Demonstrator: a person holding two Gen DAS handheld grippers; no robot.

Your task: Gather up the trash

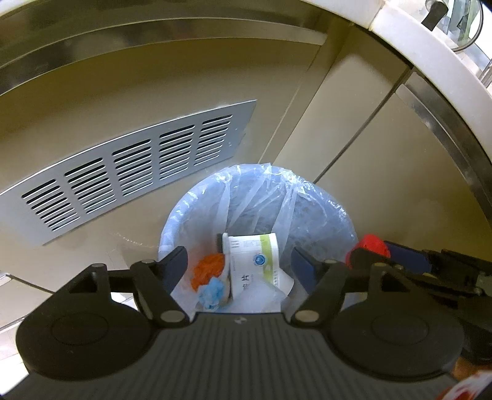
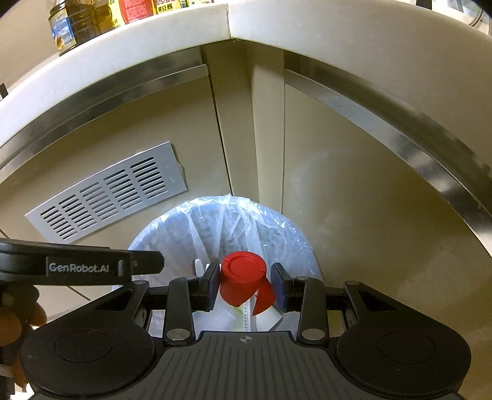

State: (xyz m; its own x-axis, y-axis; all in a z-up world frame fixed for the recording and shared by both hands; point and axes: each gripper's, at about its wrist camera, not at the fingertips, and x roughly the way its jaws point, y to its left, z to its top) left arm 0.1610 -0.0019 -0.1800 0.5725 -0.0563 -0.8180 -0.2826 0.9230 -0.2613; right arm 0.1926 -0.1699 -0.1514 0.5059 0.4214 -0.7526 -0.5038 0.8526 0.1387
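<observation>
Ribbed grey plastic and round black pivot housings fill the bottom of both wrist views. Between the blue pads of the right tool [image 2: 246, 284] sits a red plastic cap [image 2: 243, 278], ridged around its skirt and smooth on its flat top, with a torn flap hanging at its lower edge; the pads are clamped on its sides. It hangs directly above the waste bin [image 2: 304, 246]. From the left wrist view the same cap [image 1: 370, 247] shows at the right, over the bin's rim.

Both tools tilt steeply downward. The left tool [image 1: 240, 261] has its jaws spread wide with nothing between them, above the bin [image 1: 338, 215], a round pale-blue basket lined with a crinkled clear plastic bag [image 1: 255, 190]. Inside lie a white and green carton [image 1: 255, 261] printed with a blue emblem, an orange crumpled wad [image 1: 209, 270] and a smaller blue one [image 1: 213, 292].

Behind the bin stand beige cabinet doors [image 1: 384, 172] meeting at a corner, one bearing a slotted grey metal vent plate [image 1: 132, 172]. Higher up runs a brushed-steel strip under the white counter [image 2: 153, 46], where bottles [image 2: 64, 27] stand.
</observation>
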